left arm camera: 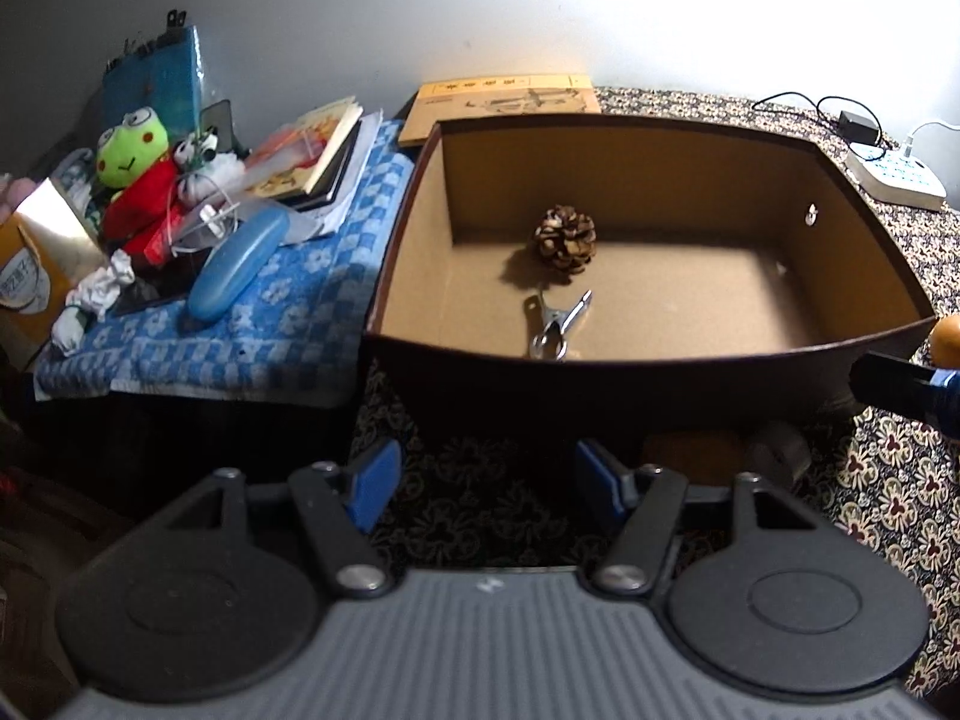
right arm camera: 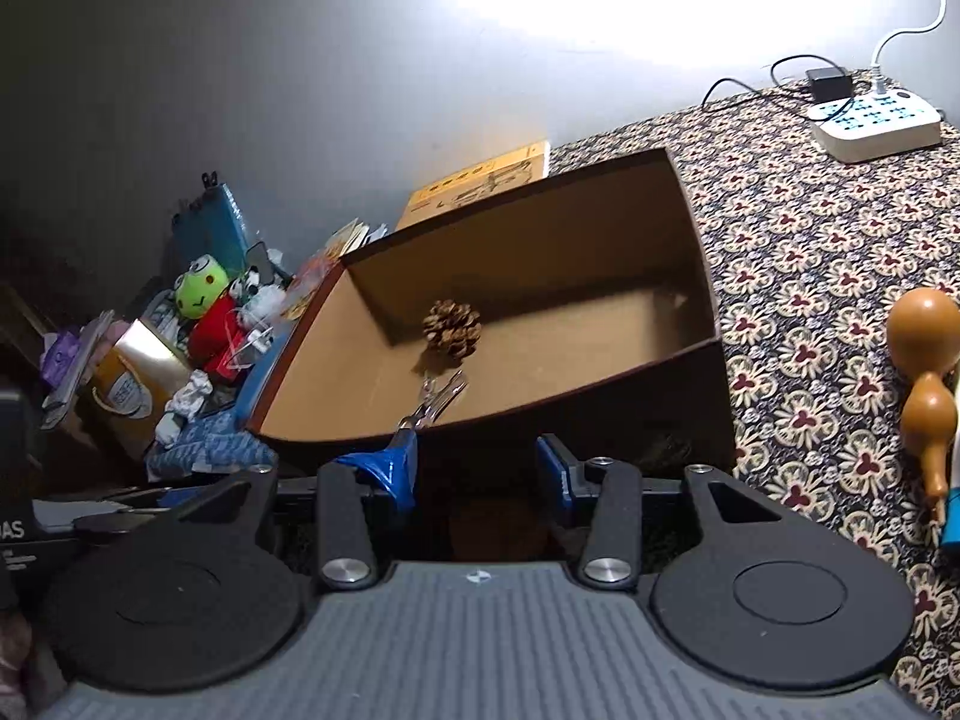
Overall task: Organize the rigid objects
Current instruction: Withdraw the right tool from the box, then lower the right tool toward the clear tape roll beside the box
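Observation:
A brown cardboard box [left arm camera: 864, 228] stands open on the patterned cloth. Inside lie a pine cone [left arm camera: 565, 238] and a metal clip [left arm camera: 555, 324]. The box [right arm camera: 699, 252], pine cone [right arm camera: 452, 328] and clip [right arm camera: 441, 399] also show in the right wrist view. My left gripper [left arm camera: 483, 483] is open and empty, just in front of the box's near wall. My right gripper [right arm camera: 477, 477] is open and empty, low in front of the box. A brown gourd [right arm camera: 927, 372] lies on the cloth at the right; its edge [left arm camera: 948, 339] shows in the left wrist view.
Left of the box, a blue checked cloth [left arm camera: 288, 324] holds a blue glasses case [left arm camera: 240, 270], a frog plush [left arm camera: 135, 174], books [left arm camera: 318, 156] and crumpled paper [left arm camera: 102, 291]. A power strip [right arm camera: 873, 120] with cables sits at the back right. A yellow booklet [left arm camera: 507, 105] lies behind the box.

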A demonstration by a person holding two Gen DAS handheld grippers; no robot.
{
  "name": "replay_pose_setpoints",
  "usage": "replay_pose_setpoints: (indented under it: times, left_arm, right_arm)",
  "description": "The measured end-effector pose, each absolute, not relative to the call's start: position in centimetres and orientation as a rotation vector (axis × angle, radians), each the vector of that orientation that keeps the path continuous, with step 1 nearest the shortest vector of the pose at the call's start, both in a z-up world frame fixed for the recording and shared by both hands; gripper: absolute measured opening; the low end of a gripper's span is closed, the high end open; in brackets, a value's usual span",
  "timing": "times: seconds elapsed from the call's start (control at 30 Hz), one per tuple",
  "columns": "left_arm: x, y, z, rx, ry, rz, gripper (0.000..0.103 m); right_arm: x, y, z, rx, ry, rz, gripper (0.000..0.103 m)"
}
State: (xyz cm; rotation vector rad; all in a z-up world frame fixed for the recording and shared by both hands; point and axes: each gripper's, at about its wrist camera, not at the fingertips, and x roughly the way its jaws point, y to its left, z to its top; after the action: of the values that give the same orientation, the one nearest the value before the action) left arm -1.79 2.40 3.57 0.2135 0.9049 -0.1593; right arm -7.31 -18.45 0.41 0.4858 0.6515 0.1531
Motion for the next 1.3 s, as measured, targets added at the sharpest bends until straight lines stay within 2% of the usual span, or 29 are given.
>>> replay_pose_setpoints:
  times: [0.83,1.3]
  left_arm:
    - [-1.8,2.8,-1.8,0.205,1.061,-0.194,0.066]
    - [-3.5,4.5,-3.8,0.037,1.144,-0.473,0.070]
  right_arm:
    - [-7.4,-17.1,-3.7,0.500,0.779,0.196,0.028]
    - [-8.1,-20.8,-5.2,0.539,0.784,0.095,0.026]
